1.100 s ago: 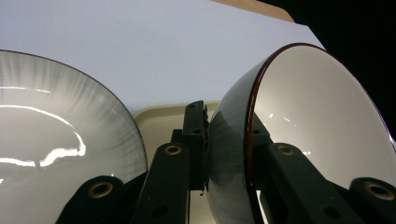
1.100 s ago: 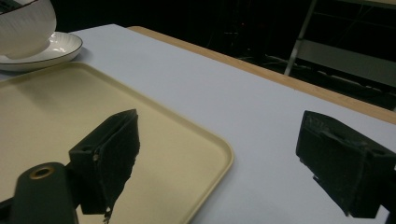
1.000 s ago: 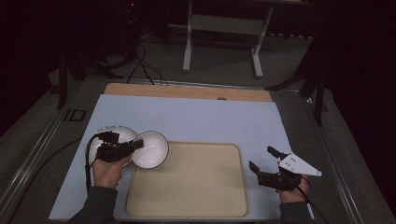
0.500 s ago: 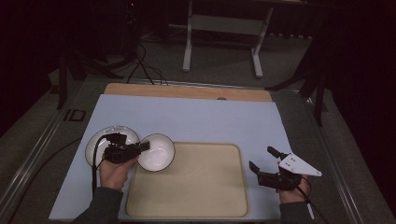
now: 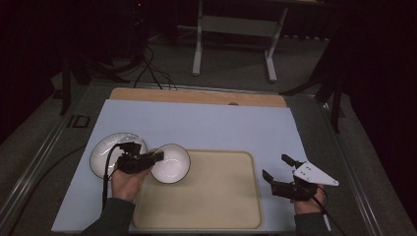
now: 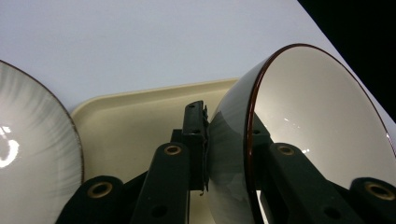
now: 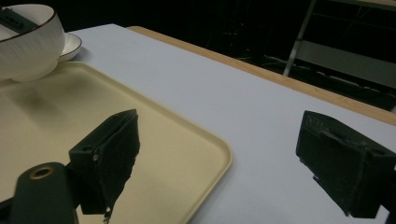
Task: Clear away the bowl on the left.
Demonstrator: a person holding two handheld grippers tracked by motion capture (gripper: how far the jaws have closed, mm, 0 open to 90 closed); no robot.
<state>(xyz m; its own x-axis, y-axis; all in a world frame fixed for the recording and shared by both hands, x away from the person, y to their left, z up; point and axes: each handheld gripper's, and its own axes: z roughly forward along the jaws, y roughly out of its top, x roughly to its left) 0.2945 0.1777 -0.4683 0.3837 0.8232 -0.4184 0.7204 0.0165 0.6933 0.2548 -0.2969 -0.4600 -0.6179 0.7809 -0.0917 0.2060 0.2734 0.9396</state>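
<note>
left gripper (image 5: pixel 156 157) clamps the bowl (image 5: pixel 170 163) rim, bowl mouth up over tray (image 5: pixel 206 196) corner; right gripper (image 5: pixel 278 170) released

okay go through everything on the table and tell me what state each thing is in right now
Left gripper: shut on the bowl's rim.
Bowl: held tilted over the tray's corner.
Plate: flat on the table, empty.
Tray: empty.
Right gripper: open, holding nothing.

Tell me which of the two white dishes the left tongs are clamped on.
The deeper bowl, held by its rim over the tray's left edge in the left tongs. The shallower plate lies untouched on the mat beside it.
</note>
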